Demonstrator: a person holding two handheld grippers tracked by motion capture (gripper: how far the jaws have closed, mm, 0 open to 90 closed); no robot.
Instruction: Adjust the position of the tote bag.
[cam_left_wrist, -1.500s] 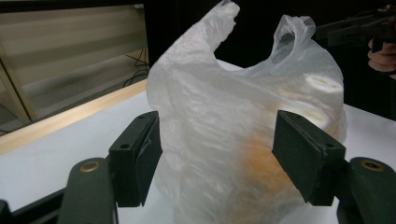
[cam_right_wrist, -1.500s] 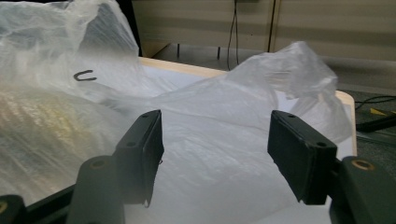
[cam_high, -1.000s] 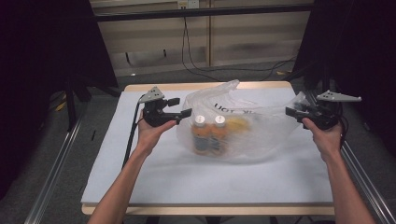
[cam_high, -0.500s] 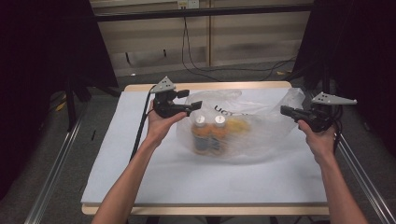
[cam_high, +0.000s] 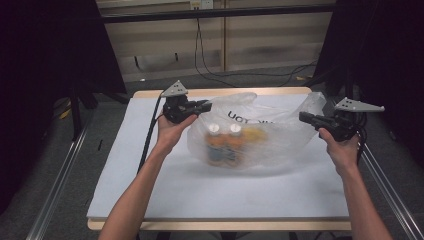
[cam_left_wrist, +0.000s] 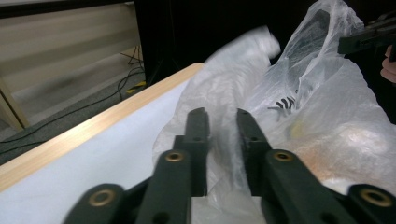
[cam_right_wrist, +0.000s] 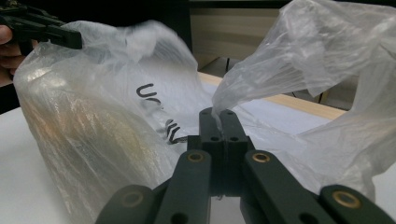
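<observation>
From the high view I see the plastic bag (cam_high: 260, 132) lying mid-table, its long axis running across between my left gripper (cam_high: 204, 106) and right gripper (cam_high: 306, 118), two bottles (cam_high: 223, 143) standing inside. In the left gripper view my jaws have just been closing, film bunched between them but a gap remaining. In the right gripper view my jaws are clamped together on the bag's edge.

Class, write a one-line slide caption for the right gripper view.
Right claw shut on a fold of the clear plastic bag above the white table.
</observation>
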